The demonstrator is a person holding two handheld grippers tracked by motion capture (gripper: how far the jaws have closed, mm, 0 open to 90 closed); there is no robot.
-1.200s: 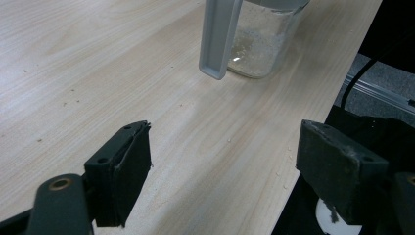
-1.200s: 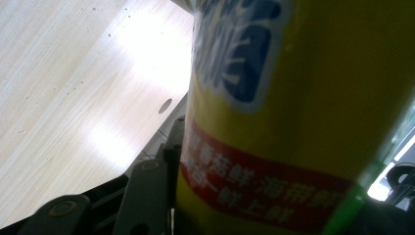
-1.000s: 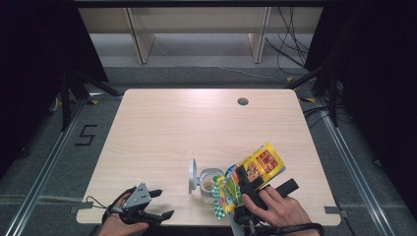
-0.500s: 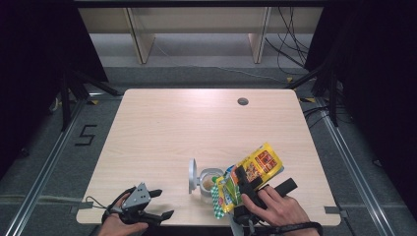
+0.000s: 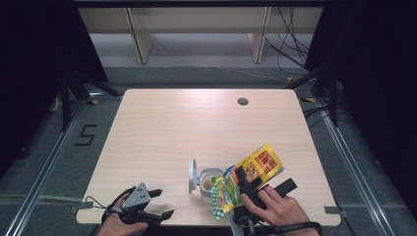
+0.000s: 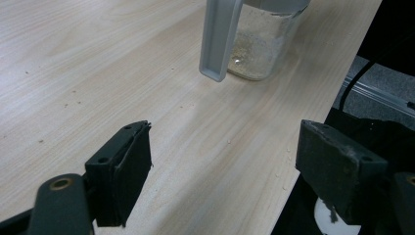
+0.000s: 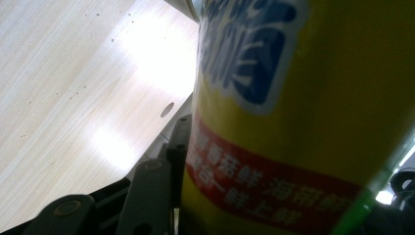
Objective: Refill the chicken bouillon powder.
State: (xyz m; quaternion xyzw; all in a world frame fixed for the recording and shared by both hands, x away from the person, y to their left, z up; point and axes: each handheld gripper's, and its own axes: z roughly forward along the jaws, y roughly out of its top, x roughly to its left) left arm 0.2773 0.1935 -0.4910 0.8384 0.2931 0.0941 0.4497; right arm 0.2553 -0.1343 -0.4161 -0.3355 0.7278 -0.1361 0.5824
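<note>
A clear jar (image 5: 208, 182) with grain in its bottom stands near the table's front edge, its grey flip lid (image 5: 192, 175) swung open to the left. My right gripper (image 5: 244, 183) is shut on a yellow snack bag (image 5: 256, 167), which is tilted so that its green-edged lower end lies by the jar's mouth. In the right gripper view the bag (image 7: 293, 98) shows blue characters and a red band, pressed against the one finger (image 7: 176, 147) in sight. My left gripper (image 5: 163, 203) rests open at the front left, nothing between its jaws. Its own view has the gripper (image 6: 225, 166) facing the jar (image 6: 259, 49) and lid (image 6: 219, 39).
The wooden table (image 5: 187, 128) has a round cable hole (image 5: 243, 102) at the back right. Its front edge (image 6: 293, 161) runs right by my left gripper. Shelving and cables lie on the floor beyond the table.
</note>
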